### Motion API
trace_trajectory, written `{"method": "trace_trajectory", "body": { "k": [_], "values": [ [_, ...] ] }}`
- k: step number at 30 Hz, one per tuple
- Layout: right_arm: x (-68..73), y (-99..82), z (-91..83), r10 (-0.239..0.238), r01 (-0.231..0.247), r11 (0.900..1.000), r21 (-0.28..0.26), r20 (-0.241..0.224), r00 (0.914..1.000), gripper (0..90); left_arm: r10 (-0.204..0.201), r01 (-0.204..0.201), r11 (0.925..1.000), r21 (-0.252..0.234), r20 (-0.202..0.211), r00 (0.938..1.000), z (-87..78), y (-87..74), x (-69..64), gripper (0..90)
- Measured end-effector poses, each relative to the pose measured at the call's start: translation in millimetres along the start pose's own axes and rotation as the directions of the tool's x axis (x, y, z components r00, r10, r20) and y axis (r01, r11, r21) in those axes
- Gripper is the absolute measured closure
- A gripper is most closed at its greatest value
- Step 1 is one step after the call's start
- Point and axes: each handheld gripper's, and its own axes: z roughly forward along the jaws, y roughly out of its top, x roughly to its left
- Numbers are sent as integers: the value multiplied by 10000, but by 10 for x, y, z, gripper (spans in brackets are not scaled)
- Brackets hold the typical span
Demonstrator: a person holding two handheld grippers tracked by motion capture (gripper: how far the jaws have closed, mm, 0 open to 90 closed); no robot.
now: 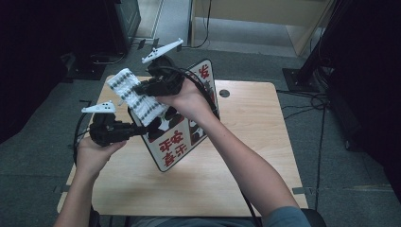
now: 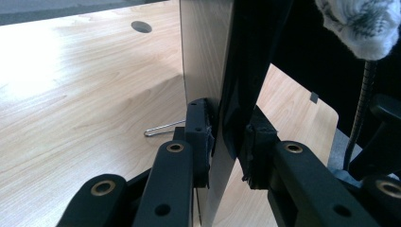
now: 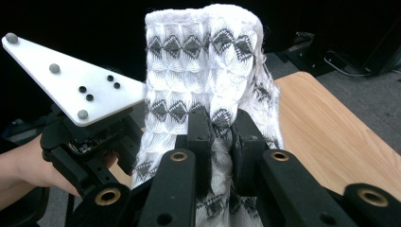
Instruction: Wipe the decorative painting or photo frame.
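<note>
Currently both grippers are loaded. Left gripper [image 1: 135,130] is clamped on the edge of the sign board [image 1: 177,137]: in the left gripper view the pads pinch the thin panel [image 2: 222,94] from both sides, pale wood-coloured face on one side, dark face on the other. Board stands tilted on the wooden table [image 1: 246,156], lower corner toward the person, printed face with red characters and black marks up toward the high camera.

Right gripper [image 1: 142,88] is closed on the white knitted cloth [image 1: 137,97] with the grey diamond pattern. Right gripper view: jaws nearly together, fabric [image 3: 208,61] bunched between the pads, rest of it standing up above the jaws and hanging down below them. From above, the cloth sits at the board's upper left edge, draped against it, held off the table. Its fluffy end [image 2: 361,23] shows at the top right of the left gripper view.

Right arm crosses over the board from the lower right; left hand sits at the table's left edge. The two grippers are near each other, left one lower. White triangular plate of the left gripper [image 3: 71,80] sits just beside the cloth in the right gripper view.

Thin metal wire piece [image 2: 163,127] lies on the table behind the board. Round cable hole [image 1: 224,93] in the tabletop beyond the board.
</note>
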Motion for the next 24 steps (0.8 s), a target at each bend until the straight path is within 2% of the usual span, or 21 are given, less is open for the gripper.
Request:
{"method": "trace_trajectory", "body": {
  "k": [12,24],
  "values": [
    [-4,-7,7,-251,251,9997,3,134,9996,828,3,-3,10000,6,-6,10000,2,0,-10,763],
    [-70,-30,-14,-21,22,10000,-48,66,10000,820,-26,26,10000,-16,17,10000,-2,-6,-5,761]
  ]
}}
